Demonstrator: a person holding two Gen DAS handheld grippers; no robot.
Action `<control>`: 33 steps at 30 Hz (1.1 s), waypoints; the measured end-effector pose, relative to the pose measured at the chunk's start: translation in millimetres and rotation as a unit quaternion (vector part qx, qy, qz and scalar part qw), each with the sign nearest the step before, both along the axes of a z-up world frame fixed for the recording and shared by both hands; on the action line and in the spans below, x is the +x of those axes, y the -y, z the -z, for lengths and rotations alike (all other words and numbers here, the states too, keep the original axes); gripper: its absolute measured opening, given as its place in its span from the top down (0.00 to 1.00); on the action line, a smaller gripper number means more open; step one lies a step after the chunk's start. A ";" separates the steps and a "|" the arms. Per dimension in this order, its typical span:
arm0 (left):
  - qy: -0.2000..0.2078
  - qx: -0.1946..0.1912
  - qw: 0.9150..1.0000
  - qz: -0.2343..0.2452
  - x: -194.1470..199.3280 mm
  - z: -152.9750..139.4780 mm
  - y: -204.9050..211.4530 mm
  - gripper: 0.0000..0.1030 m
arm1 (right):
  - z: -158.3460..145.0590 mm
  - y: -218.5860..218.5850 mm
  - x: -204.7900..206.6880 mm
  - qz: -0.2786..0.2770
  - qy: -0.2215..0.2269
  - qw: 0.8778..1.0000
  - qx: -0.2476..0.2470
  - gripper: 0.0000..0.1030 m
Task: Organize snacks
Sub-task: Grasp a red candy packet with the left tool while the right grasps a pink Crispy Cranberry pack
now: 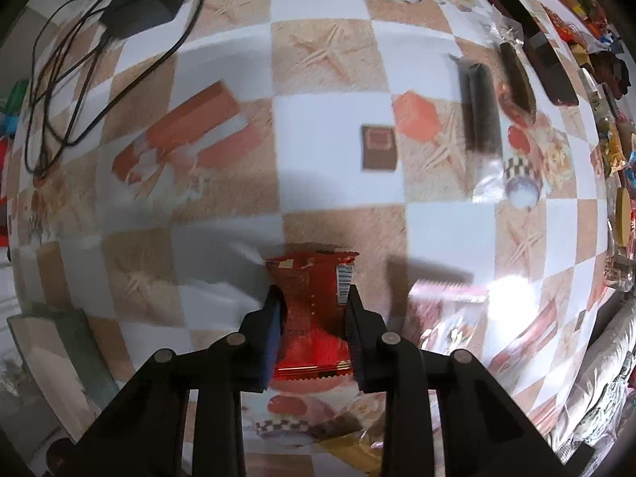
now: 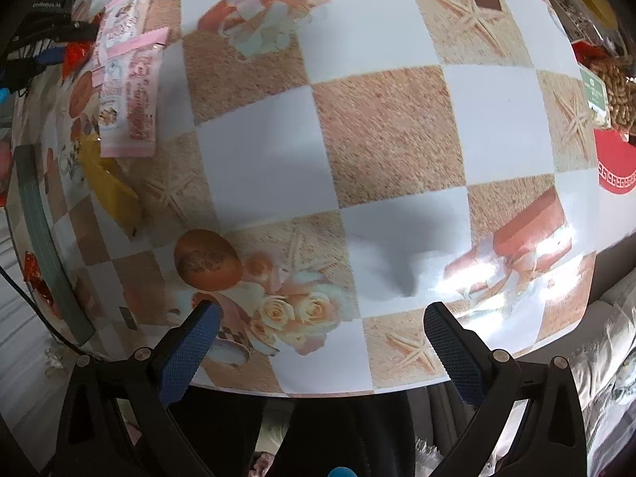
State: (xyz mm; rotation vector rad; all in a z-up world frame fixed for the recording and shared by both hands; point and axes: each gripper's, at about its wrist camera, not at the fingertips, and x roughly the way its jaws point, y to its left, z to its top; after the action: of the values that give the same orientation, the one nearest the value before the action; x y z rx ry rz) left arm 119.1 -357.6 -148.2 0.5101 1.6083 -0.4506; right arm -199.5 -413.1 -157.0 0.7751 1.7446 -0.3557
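The red snack packet [image 1: 314,314] sits low in the left wrist view, its long axis running from 12 to 6 o'clock; the sides are partly hidden behind the left gripper [image 1: 312,298], whose pads press in on the wrapper from 9 and 3 o'clock. Its print is too blurred to read. It lies on the checkered tablecloth [image 1: 326,167]. Toward 2 o'clock lie dark wrapped bars [image 1: 483,113], and a power adapter [image 1: 143,4] with its cable sits at 11 o'clock. In the right wrist view the right gripper [image 2: 320,328] stands wide apart with nothing between its fingers, over the table edge. Pink snack packets [image 2: 131,75] lie at 10 o'clock, a yellow packet [image 2: 111,187] below them, partly tucked under.
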 end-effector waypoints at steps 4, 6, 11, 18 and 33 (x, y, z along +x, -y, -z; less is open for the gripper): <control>-0.001 0.005 1.000 0.009 -17.4 1.4 -25.1 0.68 | -1.8 -3.6 16.2 0.001 0.014 1.000 -0.002 0.00; -0.004 0.011 1.000 0.012 -33.9 1.2 -45.1 0.68 | -3.2 -4.7 25.4 0.001 0.020 1.000 0.000 0.00; -0.010 0.023 1.000 0.001 -59.7 -0.5 -94.4 0.67 | -4.7 -8.6 53.9 0.005 0.035 0.999 0.005 0.00; -0.009 0.026 0.999 -0.016 -48.5 -2.3 -120.1 0.65 | -3.4 -4.4 109.7 0.025 0.056 0.998 -0.023 0.00; 0.005 0.026 1.000 -0.015 -108.4 13.7 -153.6 0.51 | 17.6 -19.6 160.7 -0.013 0.031 0.994 -0.103 0.00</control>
State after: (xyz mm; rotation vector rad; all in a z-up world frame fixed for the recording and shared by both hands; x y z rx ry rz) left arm 10.7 -204.0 -161.9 0.5266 1.6204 -0.3837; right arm -38.7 -393.5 -174.6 0.6082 1.6282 -0.4817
